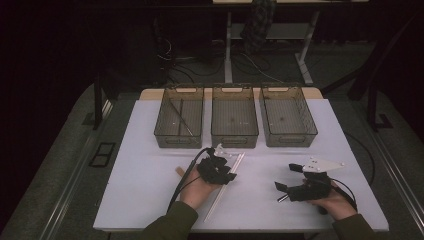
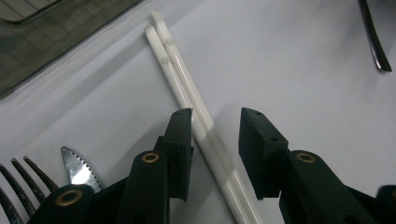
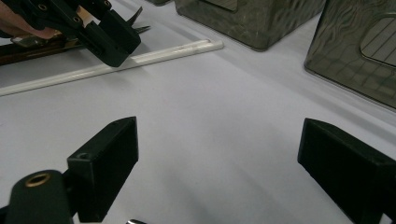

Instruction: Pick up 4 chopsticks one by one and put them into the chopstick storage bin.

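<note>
At the far left of the left gripper view we see fork tines (image 2: 18,175) and a serrated knife tip (image 2: 77,168) lying on the white worktop (image 1: 150,185). Our left gripper (image 2: 215,135) hangs over the pair of white chopsticks (image 2: 187,88), which lie side by side on the worktop, running diagonally in front of the middle bin (image 1: 234,122). Its fingers (image 2: 180,144) are spread, one on each side of the chopsticks; one finger tip is at the edge of the nearer stick, and the other stands clear, so nothing is pinched. In the high view the left gripper (image 1: 216,169) sits over the chopsticks (image 1: 227,180) near the worktop's middle. Farther right, our right gripper (image 1: 292,182) rests low above bare worktop, well apart from the chopsticks, its fingers (image 3: 107,163) spread wide with nothing between them. Three bins stand along the far edge; the left bin (image 1: 179,117) holds thin sticks.
</note>
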Tool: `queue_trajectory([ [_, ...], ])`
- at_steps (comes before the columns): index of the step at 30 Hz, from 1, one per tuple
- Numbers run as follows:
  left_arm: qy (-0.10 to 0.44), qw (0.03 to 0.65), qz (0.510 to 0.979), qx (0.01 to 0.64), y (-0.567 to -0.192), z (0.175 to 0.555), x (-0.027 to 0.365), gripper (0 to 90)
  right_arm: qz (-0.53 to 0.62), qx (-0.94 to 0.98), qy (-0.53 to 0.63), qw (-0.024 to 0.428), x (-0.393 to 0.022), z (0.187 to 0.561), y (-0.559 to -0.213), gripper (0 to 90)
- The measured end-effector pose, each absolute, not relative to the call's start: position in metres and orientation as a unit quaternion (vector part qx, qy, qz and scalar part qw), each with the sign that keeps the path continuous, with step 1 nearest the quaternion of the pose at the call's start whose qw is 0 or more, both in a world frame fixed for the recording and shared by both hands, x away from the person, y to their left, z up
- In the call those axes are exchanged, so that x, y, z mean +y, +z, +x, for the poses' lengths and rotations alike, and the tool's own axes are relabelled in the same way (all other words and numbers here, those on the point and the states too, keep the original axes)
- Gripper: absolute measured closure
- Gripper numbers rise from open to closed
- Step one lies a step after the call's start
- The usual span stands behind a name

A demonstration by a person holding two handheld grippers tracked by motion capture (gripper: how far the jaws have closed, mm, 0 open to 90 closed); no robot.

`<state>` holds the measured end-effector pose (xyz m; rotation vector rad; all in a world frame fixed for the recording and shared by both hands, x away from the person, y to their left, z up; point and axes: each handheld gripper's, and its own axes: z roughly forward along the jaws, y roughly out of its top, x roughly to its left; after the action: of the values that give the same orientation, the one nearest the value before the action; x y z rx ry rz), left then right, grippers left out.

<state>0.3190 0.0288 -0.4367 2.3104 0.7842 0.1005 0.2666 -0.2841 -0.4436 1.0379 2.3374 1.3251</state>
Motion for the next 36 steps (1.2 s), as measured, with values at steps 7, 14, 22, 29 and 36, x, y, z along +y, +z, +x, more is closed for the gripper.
queue_trajectory([
  [7, 0.045, 0.332, 0.895, 0.296, -0.4397, 0.3181, 0.0271, 67.8, 0.357, 0.805, 0.456, 0.13, -0.2838, 0.2665, -0.4436, 11.8],
  [14, 0.047, 0.329, 0.897, 0.291, -0.4394, 0.3169, 0.0266, 70.3, 0.357, 0.806, 0.455, 0.129, -0.2837, 0.2666, -0.4439, 11.8],
  [22, 0.039, 0.328, 0.899, 0.286, -0.4384, 0.3156, 0.0265, 71.9, 0.357, 0.806, 0.454, 0.129, -0.2833, 0.2668, -0.4442, 11.8],
  [29, 0.032, 0.325, 0.905, 0.274, -0.4378, 0.3137, 0.0243, 71.9, 0.356, 0.807, 0.454, 0.129, -0.283, 0.2672, -0.4446, 11.8],
  [36, 0.023, 0.322, 0.911, 0.256, -0.4371, 0.3123, 0.023, 71.7, 0.356, 0.807, 0.454, 0.129, -0.2833, 0.2673, -0.4447, 11.8],
])
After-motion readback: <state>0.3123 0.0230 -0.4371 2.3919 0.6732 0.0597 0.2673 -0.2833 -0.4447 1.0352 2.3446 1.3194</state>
